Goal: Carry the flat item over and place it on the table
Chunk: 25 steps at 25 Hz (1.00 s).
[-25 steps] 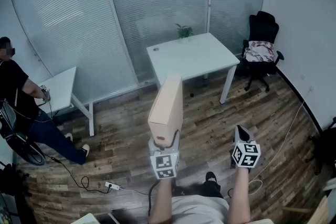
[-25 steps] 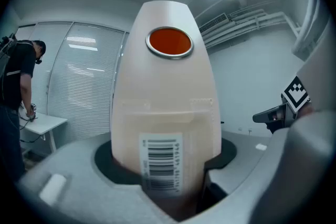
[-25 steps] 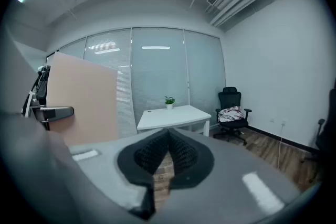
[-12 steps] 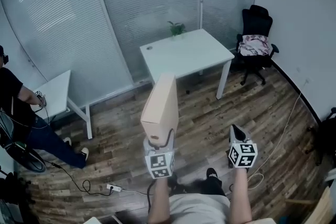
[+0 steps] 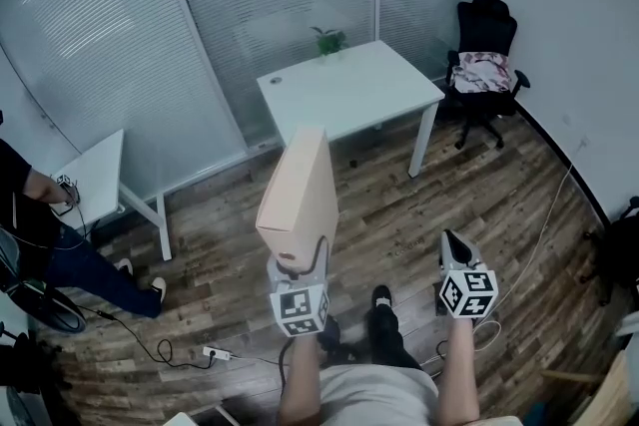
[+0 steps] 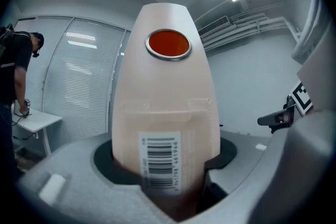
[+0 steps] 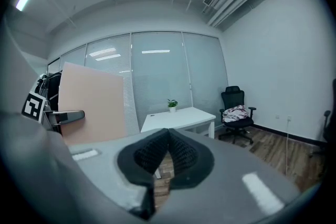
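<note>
Left gripper [image 5: 297, 274] clamps the lower end of the flat pink parcel [image 5: 300, 190], which stands upright (barcode label faces its camera). Right gripper [image 7: 167, 147]: jaws pressed together, nothing between. White table [image 5: 349, 95] is well ahead across the wood floor [image 5: 399, 224], with a potted plant [image 5: 326, 40] at its far edge and a black chair [image 5: 481, 75] to its right. A person [image 5: 30, 234] stands at a small desk [image 5: 95, 177], far left.

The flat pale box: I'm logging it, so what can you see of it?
The flat pale box looks like peach cardboard, thin and rectangular. It stands roughly upright, its bottom clamped in the jaws of the left gripper, touching nothing else. Its narrow edge bears a barcode label and a metal-ringed red disc.
</note>
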Each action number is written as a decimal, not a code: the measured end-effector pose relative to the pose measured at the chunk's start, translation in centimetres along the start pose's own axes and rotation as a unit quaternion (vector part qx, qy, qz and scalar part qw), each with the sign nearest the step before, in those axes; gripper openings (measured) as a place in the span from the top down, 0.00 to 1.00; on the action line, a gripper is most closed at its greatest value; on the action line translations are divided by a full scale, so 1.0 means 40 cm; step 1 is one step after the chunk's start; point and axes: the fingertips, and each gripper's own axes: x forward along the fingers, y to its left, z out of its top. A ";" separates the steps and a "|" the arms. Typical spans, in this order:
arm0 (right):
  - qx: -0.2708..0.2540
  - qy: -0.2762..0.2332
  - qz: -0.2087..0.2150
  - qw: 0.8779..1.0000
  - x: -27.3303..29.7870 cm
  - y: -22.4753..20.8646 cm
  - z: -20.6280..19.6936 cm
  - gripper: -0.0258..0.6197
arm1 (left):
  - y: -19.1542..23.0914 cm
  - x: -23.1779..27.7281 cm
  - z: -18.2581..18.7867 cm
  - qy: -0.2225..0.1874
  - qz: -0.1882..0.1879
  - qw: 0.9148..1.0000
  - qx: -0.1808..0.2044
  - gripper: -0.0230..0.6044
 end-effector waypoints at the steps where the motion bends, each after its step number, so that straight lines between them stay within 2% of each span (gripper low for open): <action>1: 0.003 0.003 0.005 1.000 0.018 -0.005 0.005 0.96 | 0.007 0.015 0.008 -0.001 0.001 1.000 0.000 0.47; 13: 0.026 -0.002 0.075 0.997 0.331 -0.026 0.119 0.96 | 0.129 0.253 0.135 -0.014 0.040 0.997 0.061 0.47; 20: 0.039 -0.006 0.101 0.994 0.497 -0.086 0.210 0.96 | 0.133 0.402 0.163 -0.008 0.067 0.995 0.073 0.47; 25: 0.044 -0.026 0.110 0.993 0.584 -0.133 0.286 0.96 | 0.145 0.482 0.204 -0.022 0.082 0.993 0.081 0.47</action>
